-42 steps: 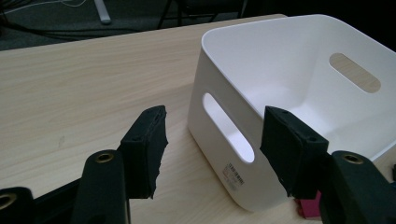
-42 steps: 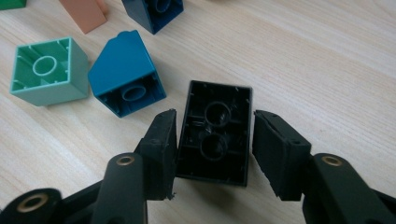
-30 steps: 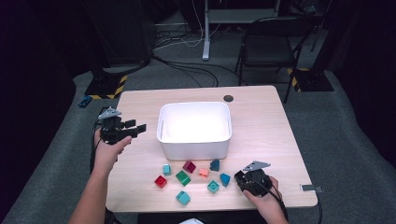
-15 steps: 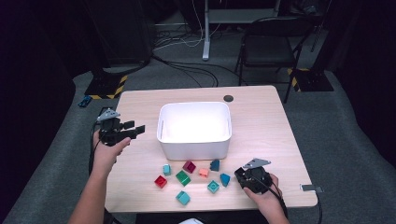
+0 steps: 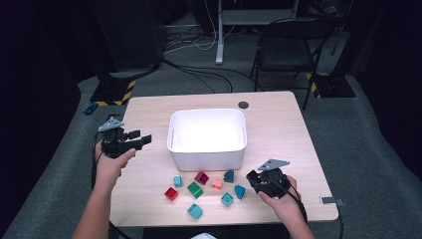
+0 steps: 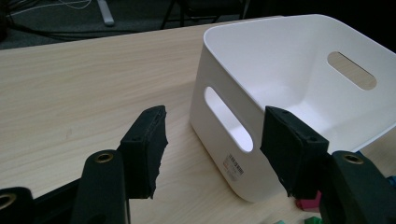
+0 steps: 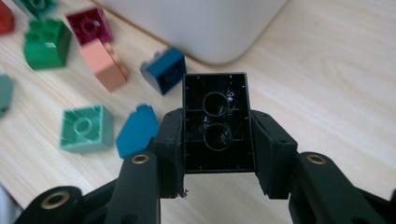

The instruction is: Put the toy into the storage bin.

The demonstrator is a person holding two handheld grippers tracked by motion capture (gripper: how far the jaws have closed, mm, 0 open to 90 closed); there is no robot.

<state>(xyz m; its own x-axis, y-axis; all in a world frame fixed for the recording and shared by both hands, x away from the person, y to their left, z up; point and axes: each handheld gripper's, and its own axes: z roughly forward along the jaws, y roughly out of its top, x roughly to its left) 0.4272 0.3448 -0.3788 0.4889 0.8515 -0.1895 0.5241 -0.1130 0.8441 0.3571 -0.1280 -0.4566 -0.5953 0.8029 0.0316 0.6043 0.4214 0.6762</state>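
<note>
Nearest the person, at the front right of the worktop (image 5: pixel 278 124), the right tool (image 7: pixel 217 154) is clenched on a black brick (image 7: pixel 217 123): the brick sits squarely between the two jaws, its hollow underside with two round sockets facing the camera, its far end sticking out past the jaw tips, and it hangs clear above the wood. Just beyond and to one side of it in the right gripper view lie the loose bricks: a blue slanted piece (image 7: pixel 136 130), a mint green brick (image 7: pixel 86 128), a dark blue brick (image 7: pixel 163 70), a salmon brick (image 7: pixel 105 63), a green brick (image 7: pixel 45 43) and a maroon brick (image 7: pixel 88 25). Farther back, mid-worktop, stands the white bin (image 5: pixel 207 135). At the left edge, level with the bin, the left tool (image 5: pixel 143 141) is released, its jaws standing apart with nothing between them, pointing at the bin's near corner and its handle slot (image 6: pixel 229 119).
</note>
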